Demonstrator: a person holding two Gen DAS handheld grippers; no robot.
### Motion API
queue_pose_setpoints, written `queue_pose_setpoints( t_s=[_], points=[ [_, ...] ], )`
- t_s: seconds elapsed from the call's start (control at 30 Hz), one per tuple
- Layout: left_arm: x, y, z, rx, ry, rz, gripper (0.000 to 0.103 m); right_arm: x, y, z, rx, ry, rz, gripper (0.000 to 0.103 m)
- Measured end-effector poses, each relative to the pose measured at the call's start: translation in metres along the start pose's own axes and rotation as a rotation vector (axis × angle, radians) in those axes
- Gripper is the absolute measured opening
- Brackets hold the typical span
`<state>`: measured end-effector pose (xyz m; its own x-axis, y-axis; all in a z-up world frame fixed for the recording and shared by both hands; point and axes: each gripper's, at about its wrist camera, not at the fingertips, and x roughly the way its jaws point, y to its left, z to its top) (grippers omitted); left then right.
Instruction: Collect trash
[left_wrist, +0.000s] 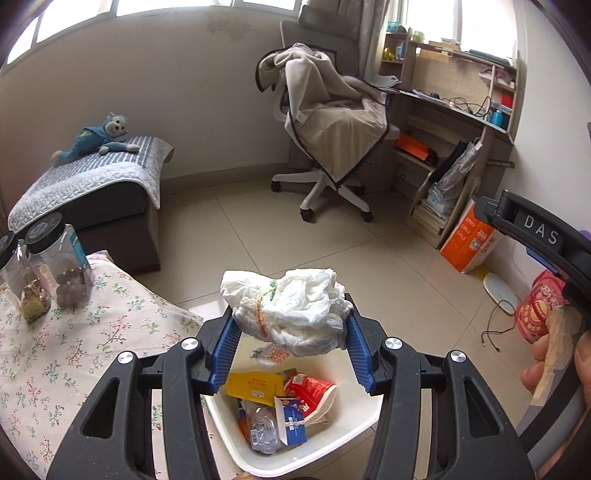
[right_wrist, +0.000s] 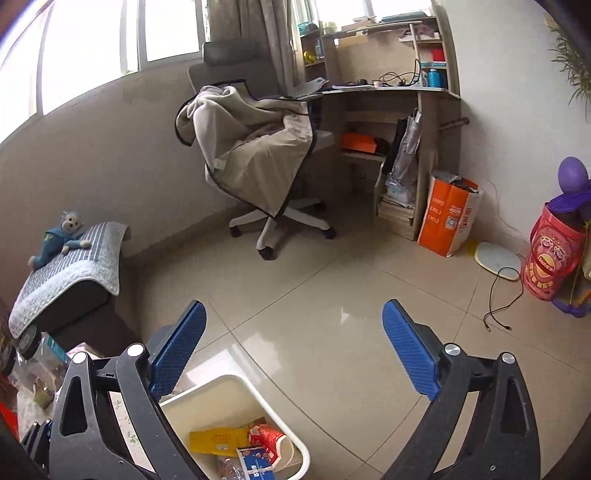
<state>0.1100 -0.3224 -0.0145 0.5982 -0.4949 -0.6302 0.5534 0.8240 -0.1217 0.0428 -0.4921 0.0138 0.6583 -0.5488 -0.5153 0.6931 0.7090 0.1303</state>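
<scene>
My left gripper (left_wrist: 290, 325) is shut on a crumpled white plastic bag (left_wrist: 291, 310) with an orange band, held just above a white trash bin (left_wrist: 354, 424). The bin holds a yellow packet (left_wrist: 255, 384), a red and white wrapper (left_wrist: 314, 391), a blue and white carton (left_wrist: 293, 421) and a clear plastic wrapper. My right gripper (right_wrist: 293, 347) is open and empty above the floor, with the same bin (right_wrist: 229, 391) below its left finger. The right gripper's body also shows at the right edge of the left wrist view (left_wrist: 543, 236).
A table with a floral cloth (left_wrist: 66, 354) holds two clear jars (left_wrist: 59, 258) at the left. A grey bench with a blue plush monkey (left_wrist: 99, 136), a blanket-draped office chair (left_wrist: 332, 122), a desk, an orange bag (right_wrist: 448, 218) and a black cable (right_wrist: 498, 306) surround the tiled floor.
</scene>
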Motion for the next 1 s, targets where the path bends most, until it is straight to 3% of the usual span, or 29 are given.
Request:
queue_pose_setpoints(
  t_s=[0.17,0.23,0.33,0.53,0.7,1.0],
  points=[
    [0.009,-0.012,0.0,0.027,0.029,-0.019,0.057,0.0,-0.016,0.0,0.022,-0.005,-0.028,0.095],
    [0.01,-0.014,-0.001,0.034,0.031,-0.017,0.065,0.0,-0.018,-0.001,0.026,-0.007,-0.043,0.096],
    [0.007,-0.014,-0.001,0.043,0.023,-0.004,0.075,-0.002,-0.018,-0.001,0.021,-0.017,-0.059,0.096],
    [-0.006,-0.009,0.003,0.076,-0.019,0.051,0.08,-0.014,-0.004,-0.005,-0.008,-0.049,-0.069,0.096],
    [-0.029,0.009,0.005,0.087,-0.099,0.146,0.089,-0.028,0.018,-0.011,-0.04,-0.089,-0.07,0.096],
    [-0.075,0.069,0.002,0.039,-0.208,0.335,0.096,-0.062,0.078,-0.031,-0.128,-0.163,0.055,0.096]
  ],
)
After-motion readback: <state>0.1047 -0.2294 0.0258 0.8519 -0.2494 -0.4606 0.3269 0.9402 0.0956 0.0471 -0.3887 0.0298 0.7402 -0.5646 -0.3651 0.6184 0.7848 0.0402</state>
